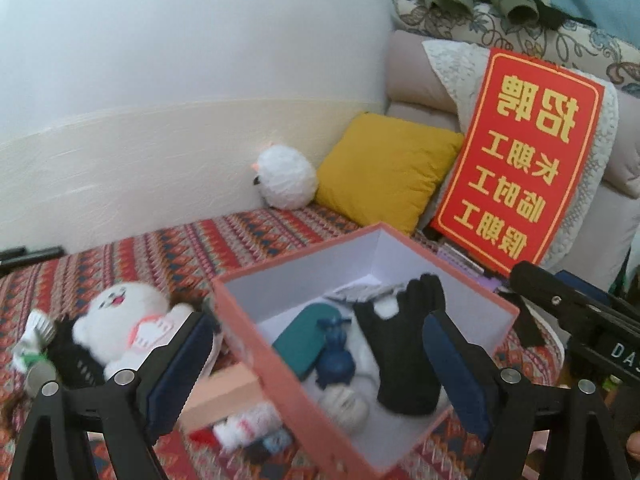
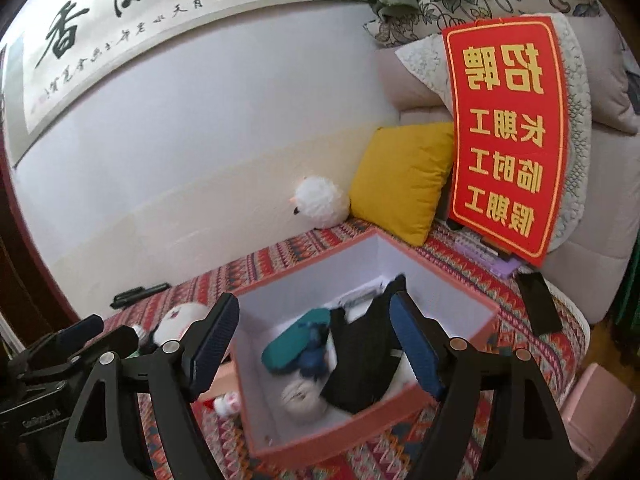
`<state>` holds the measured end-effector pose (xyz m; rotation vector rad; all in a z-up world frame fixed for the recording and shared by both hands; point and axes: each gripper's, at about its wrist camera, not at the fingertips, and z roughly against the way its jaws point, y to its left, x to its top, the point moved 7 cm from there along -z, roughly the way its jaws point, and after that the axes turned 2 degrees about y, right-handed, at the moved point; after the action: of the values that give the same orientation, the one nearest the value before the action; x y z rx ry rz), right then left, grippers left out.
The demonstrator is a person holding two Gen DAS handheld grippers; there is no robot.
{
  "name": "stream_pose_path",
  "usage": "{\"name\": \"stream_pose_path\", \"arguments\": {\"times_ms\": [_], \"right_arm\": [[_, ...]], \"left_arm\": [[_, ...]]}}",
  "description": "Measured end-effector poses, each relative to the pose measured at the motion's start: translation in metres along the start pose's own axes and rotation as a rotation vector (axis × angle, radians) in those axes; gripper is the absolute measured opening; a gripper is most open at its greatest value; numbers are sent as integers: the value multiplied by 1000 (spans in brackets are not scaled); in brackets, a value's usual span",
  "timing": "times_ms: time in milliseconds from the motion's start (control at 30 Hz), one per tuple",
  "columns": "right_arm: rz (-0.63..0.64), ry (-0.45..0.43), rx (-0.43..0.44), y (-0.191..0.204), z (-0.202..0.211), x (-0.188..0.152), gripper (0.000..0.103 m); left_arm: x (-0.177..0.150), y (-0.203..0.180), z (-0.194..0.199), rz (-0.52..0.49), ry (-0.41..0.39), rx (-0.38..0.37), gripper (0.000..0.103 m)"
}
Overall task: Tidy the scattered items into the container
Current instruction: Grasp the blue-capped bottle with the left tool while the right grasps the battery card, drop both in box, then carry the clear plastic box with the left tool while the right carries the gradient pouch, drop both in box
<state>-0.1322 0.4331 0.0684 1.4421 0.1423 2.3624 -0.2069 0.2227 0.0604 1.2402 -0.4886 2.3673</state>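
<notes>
- My left gripper hangs over the near left corner of the pink box, jaws spread wide and holding nothing; one finger is outside the box wall, the other over the inside.
- My right gripper is also spread wide and empty, hovering above the box.
- Inside the box lie a black glove, a teal case, a small blue toy and a pale round thing that I cannot identify.
- Outside, on the patterned blanket, a white teddy bear lies just left of the box, touching a dark furry item.
- A small white and red toy sits against the box's near left wall, beside a peach block.
- A white ball-shaped plush toy, a yellow cushion and a red sign stand well behind the box.
</notes>
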Motion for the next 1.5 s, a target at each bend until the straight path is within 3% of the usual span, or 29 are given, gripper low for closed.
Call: {"name": "stream_pose_path", "arguments": {"times_ms": [233,367,533,700,900,1067,1233,1333,1400,1433,1500], "right_arm": [[25,71,20,42,33,-62,83],[54,157,59,78,24,-106,83],[113,288,133,134,-9,-158,83],[202,382,220,200,-62,-193,83],[236,524,289,267,-140,-224,85],[270,588,266,304,-209,-246,86],[286,589,195,317,-272,-256,86],[287,568,168,324,-305,-258,95],[312,536,171,328,-312,-255,90],[322,532,182,329,-311,-255,89],[339,526,205,329,-308,-255,89]], "left_arm": [[-62,23,37,17,41,31,91],[-104,56,47,51,90,78,91],[-154,129,56,140,142,203,91],[-206,228,56,304,205,426,91],[-247,301,30,411,296,525,91],[-271,330,-1,460,361,530,91],[-277,333,-29,430,392,540,91],[-275,331,-36,402,379,549,92],[-271,328,-38,384,362,547,75],[-269,325,-37,380,360,543,56],[-267,319,-34,373,356,535,54]]}}
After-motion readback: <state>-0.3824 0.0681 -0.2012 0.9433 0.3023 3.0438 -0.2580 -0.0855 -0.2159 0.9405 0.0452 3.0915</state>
